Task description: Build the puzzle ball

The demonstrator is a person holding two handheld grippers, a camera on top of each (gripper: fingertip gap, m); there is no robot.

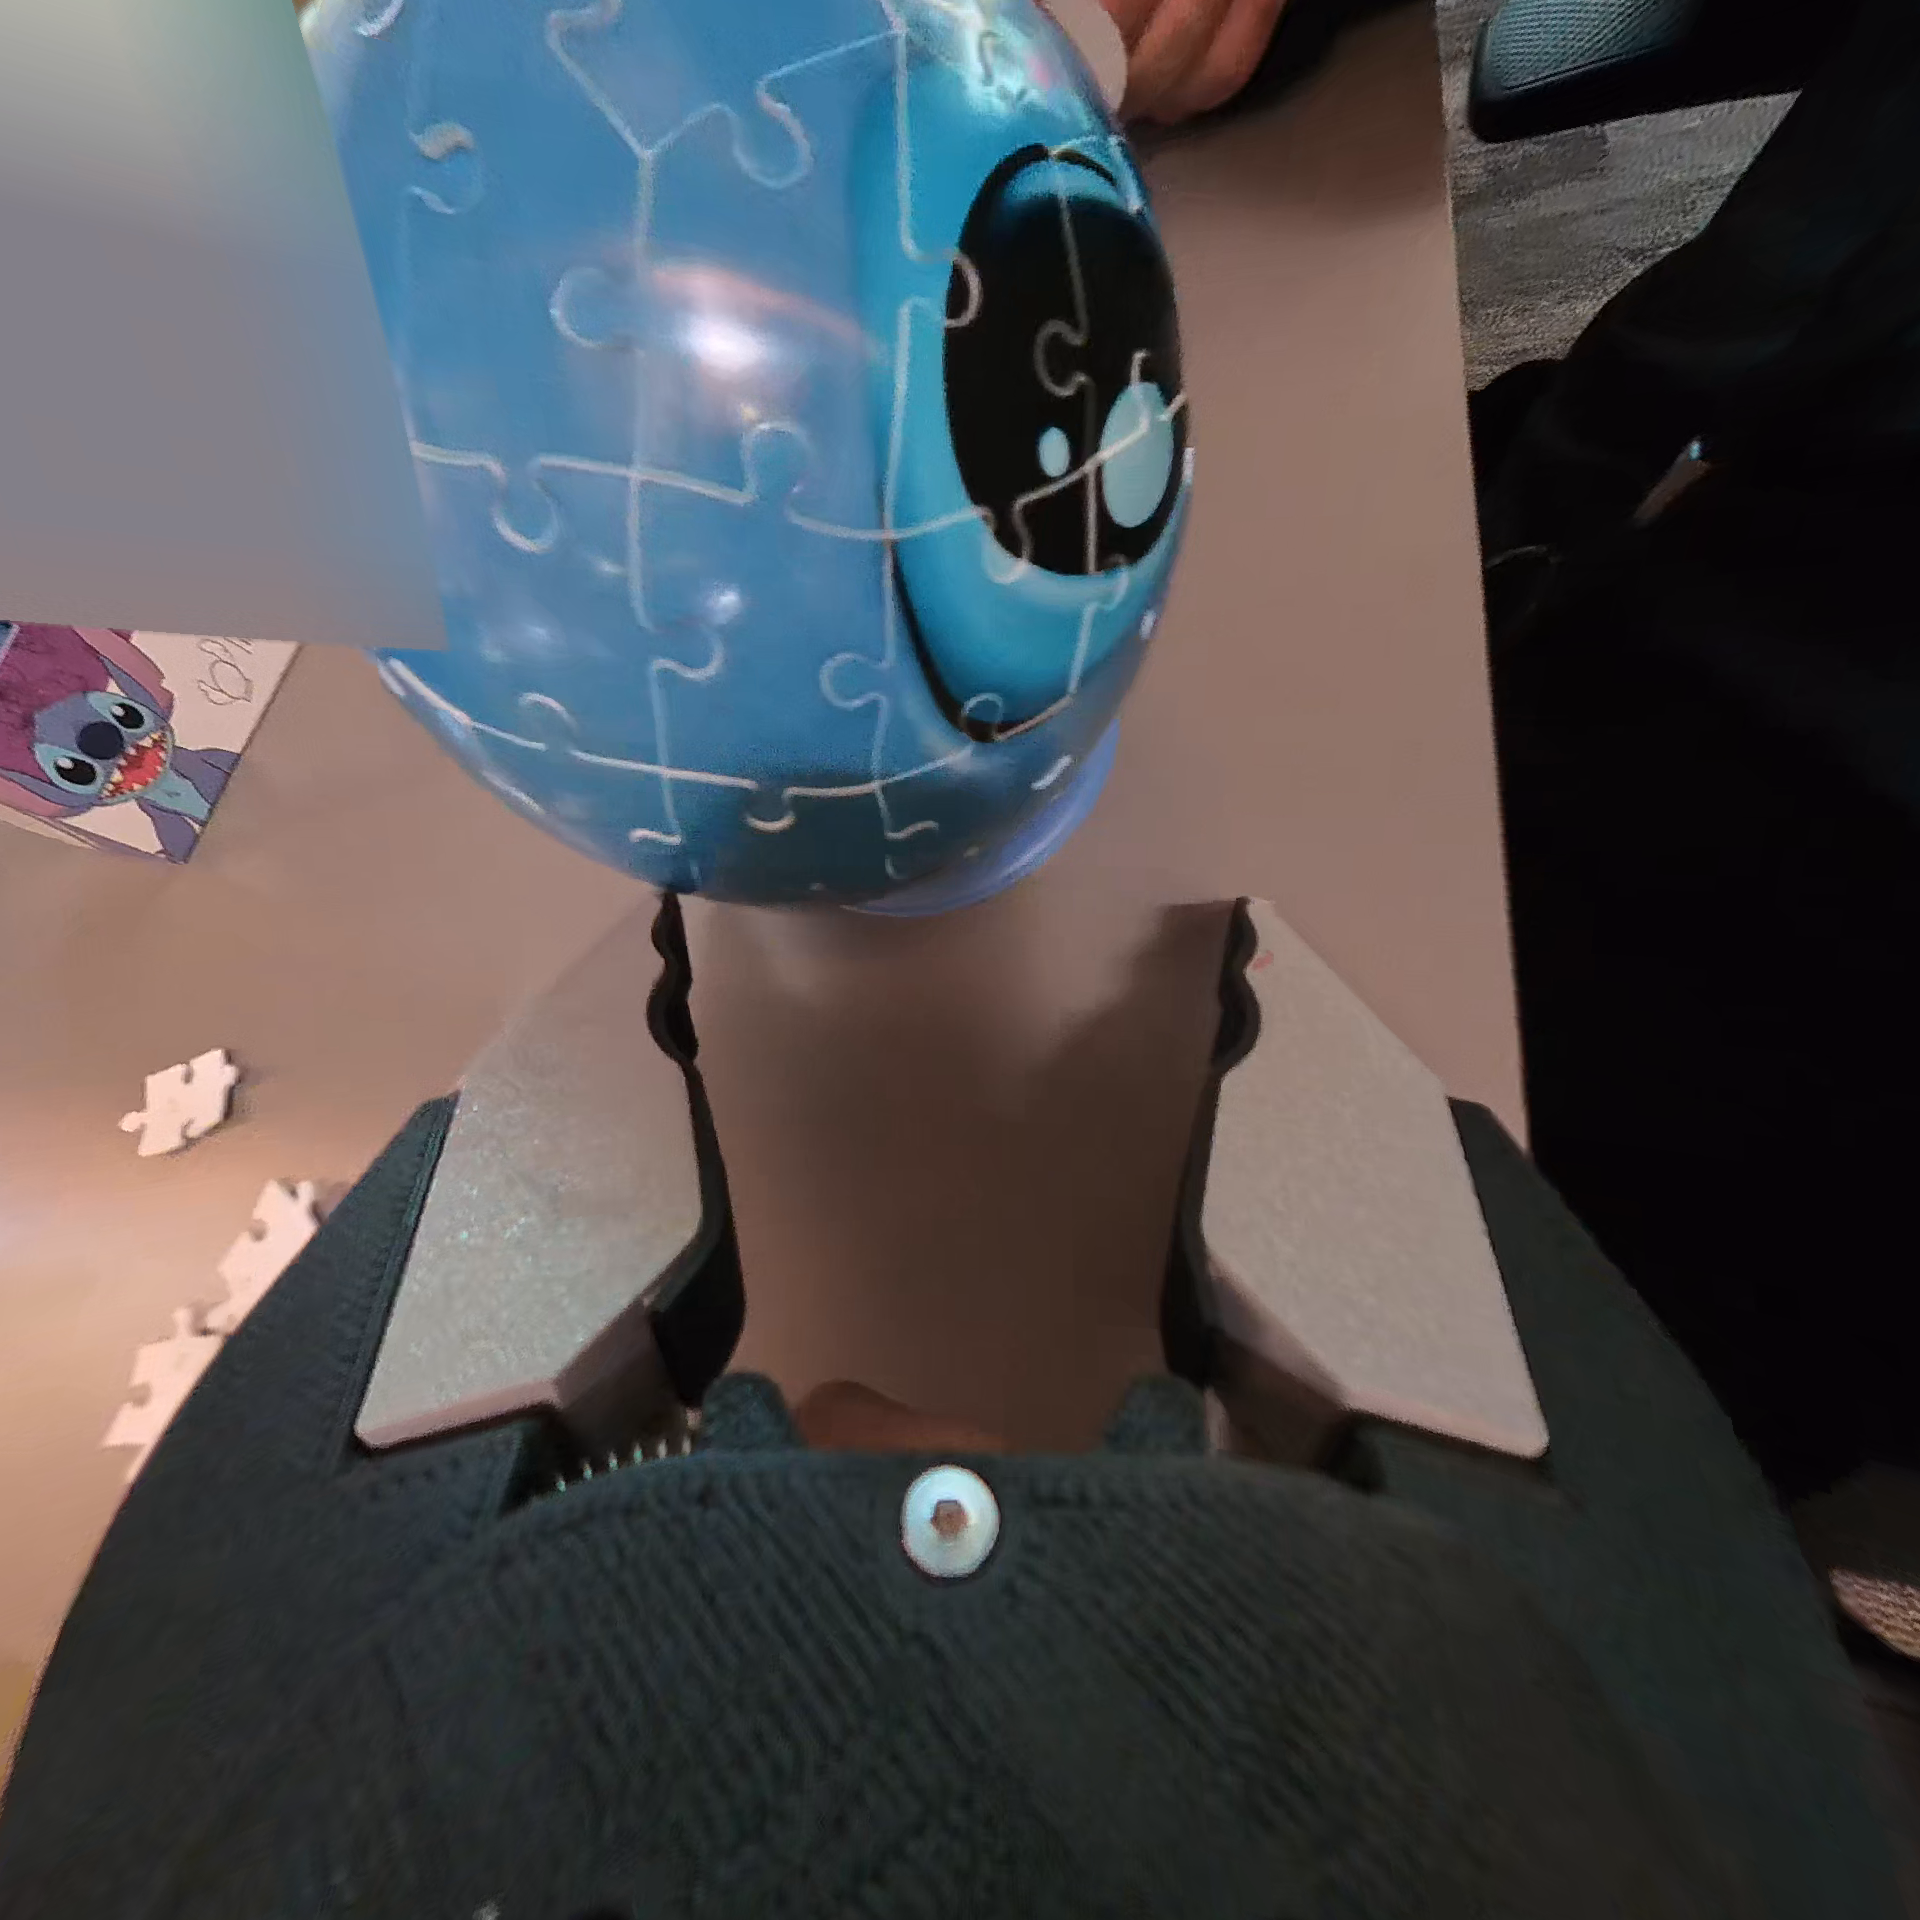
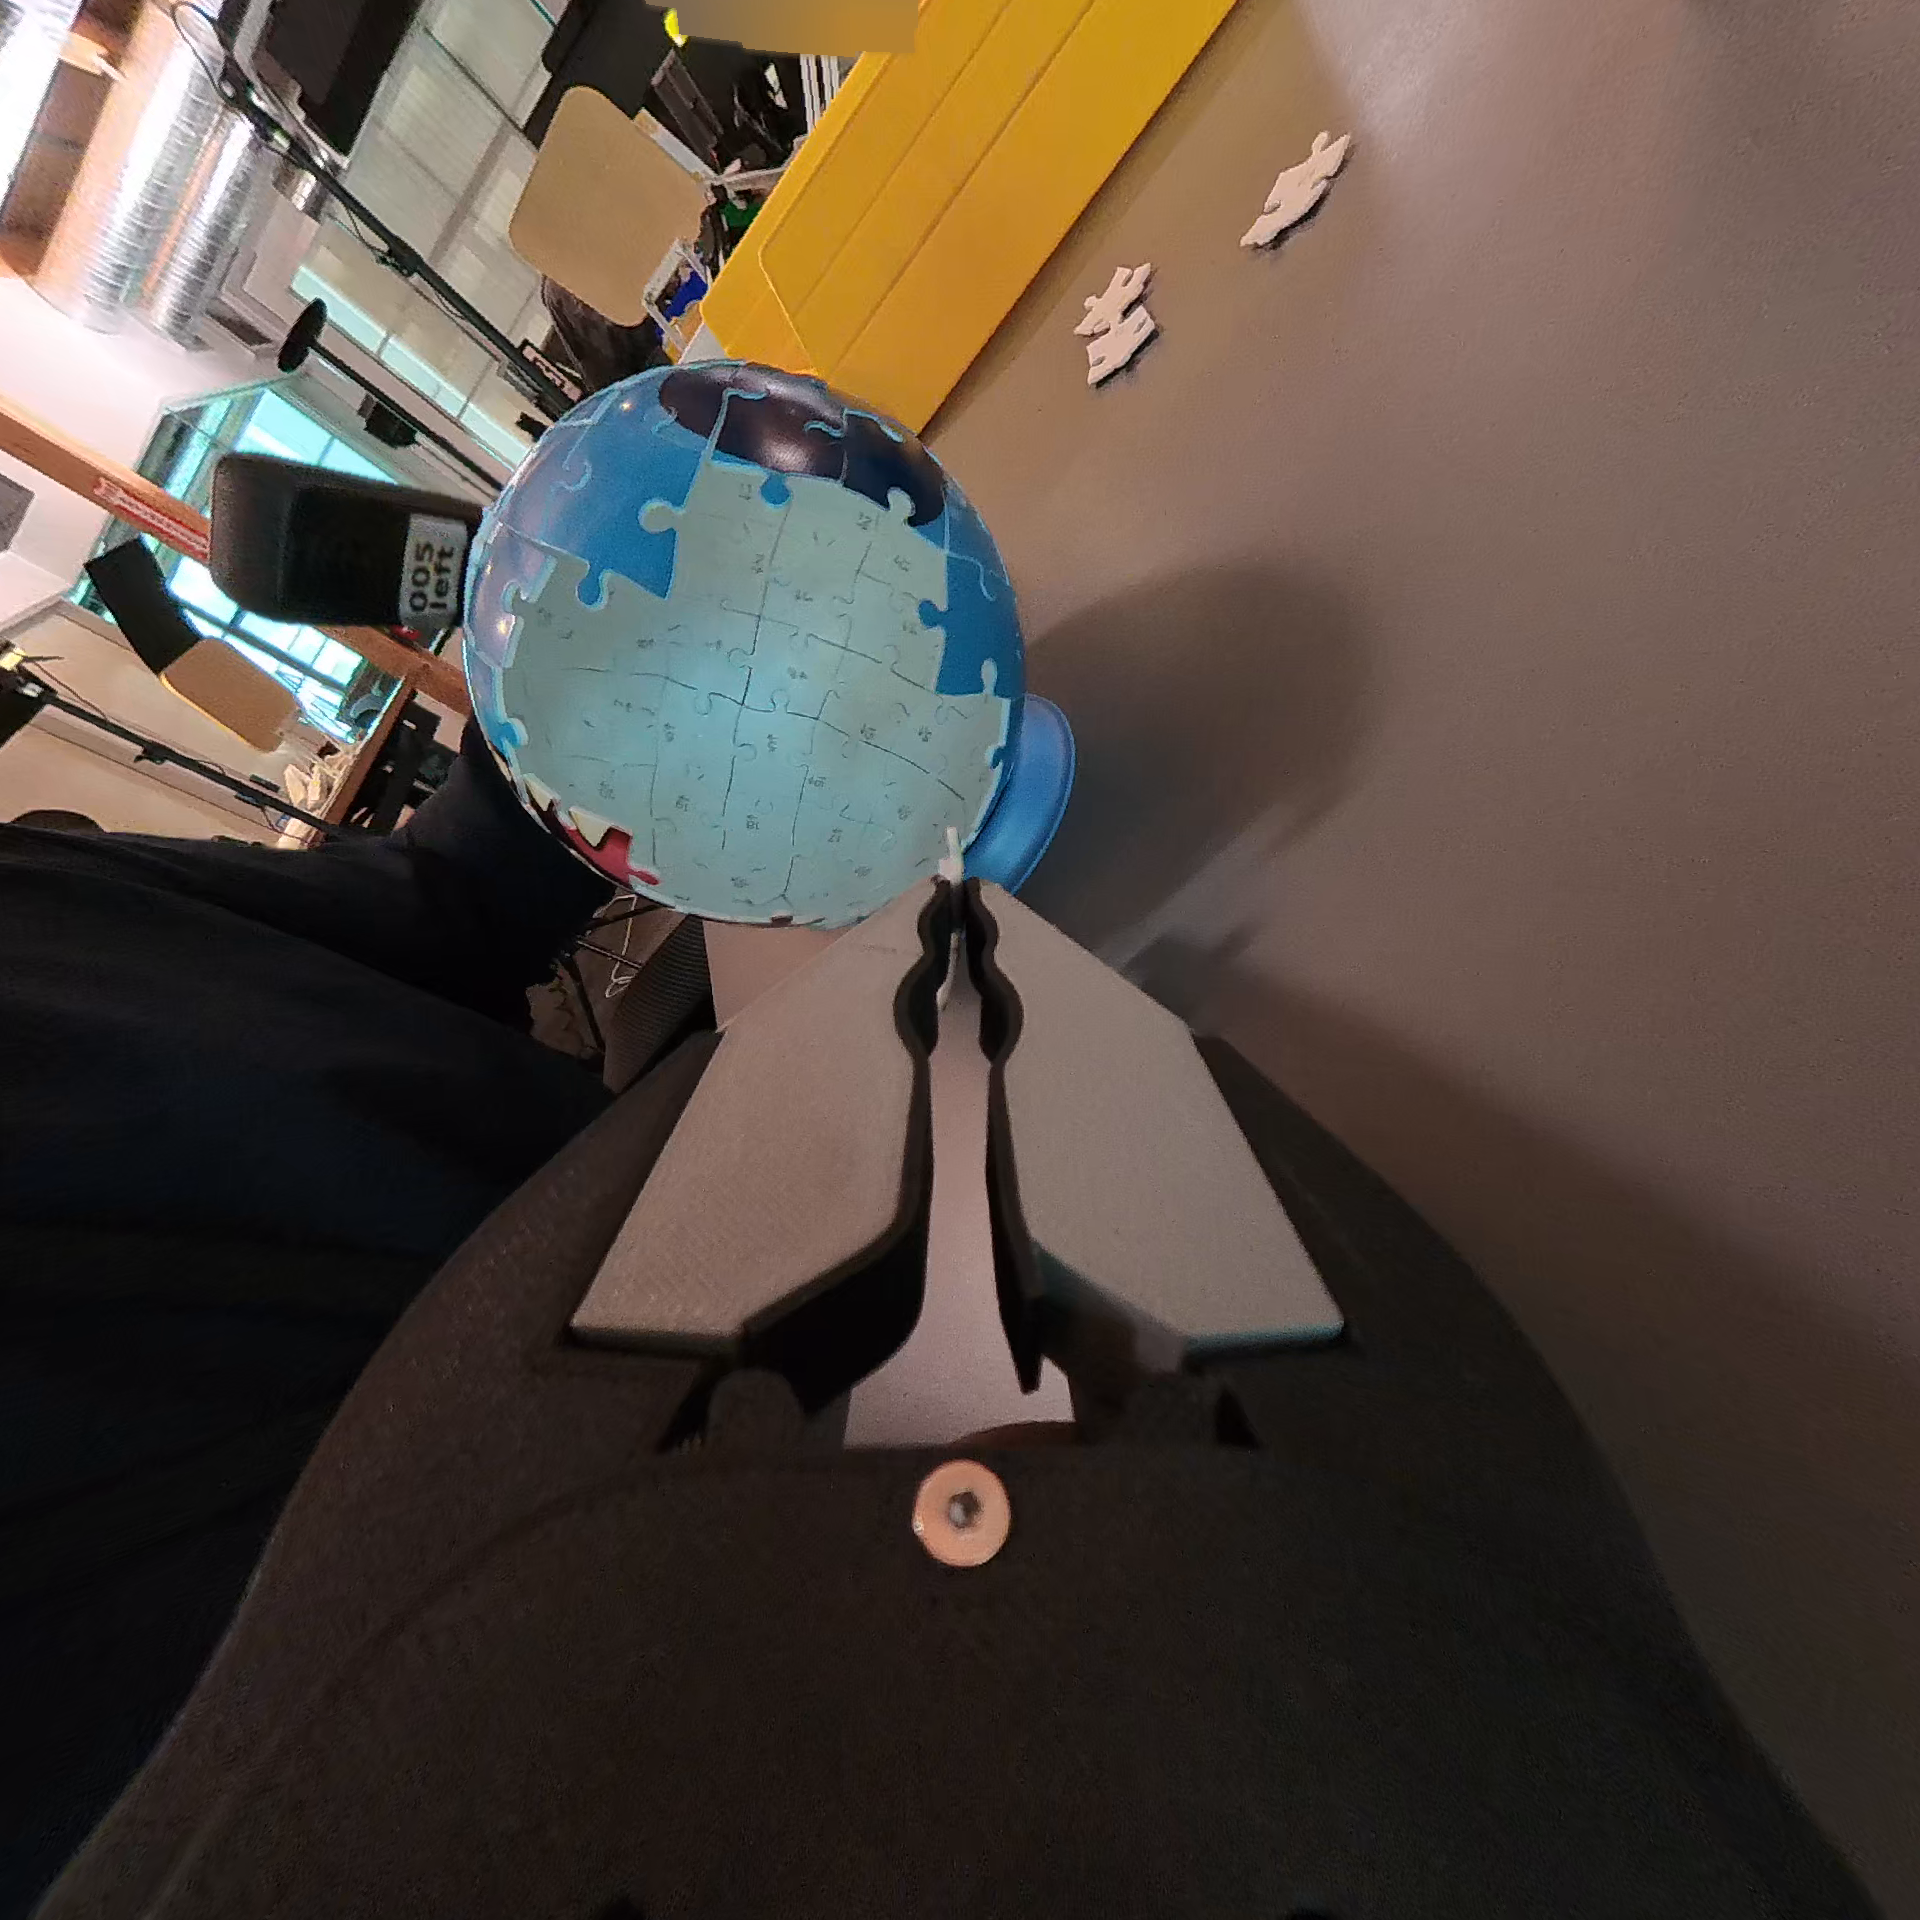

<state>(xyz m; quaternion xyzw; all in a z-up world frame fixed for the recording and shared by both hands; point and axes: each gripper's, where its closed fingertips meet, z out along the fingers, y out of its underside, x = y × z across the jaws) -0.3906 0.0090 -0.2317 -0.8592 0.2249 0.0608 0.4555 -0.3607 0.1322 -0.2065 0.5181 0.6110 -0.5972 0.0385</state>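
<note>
The puzzle ball [image 1: 727, 468] is blue with a large black eye and stands on a blue stand [image 1: 997, 873], right in front of my left gripper [image 1: 954, 925]. That gripper is open and empty, its tips just short of the ball's base. In the right wrist view the ball [image 2: 748, 675] shows the pale inner faces of its pieces through a wide opening. My right gripper [image 2: 958, 902] is shut on a thin white puzzle piece [image 2: 950, 868], held edge-on against the opening's rim near the stand [image 2: 1034, 790]. The left gripper [image 2: 343, 561] shows behind the ball.
Loose white pieces lie on the grey table at the left [image 1: 182, 1101] [image 1: 275, 1236] and farther off [image 2: 1117, 322] [image 2: 1299, 187]. A picture box with a blue cartoon creature [image 1: 114, 748] lies at the left. A yellow bin [image 2: 935, 208] stands at the table's far edge. A person's hand [image 1: 1174, 62] rests beyond the ball. The left gripper's tips are roughly 15 cm from the right gripper's.
</note>
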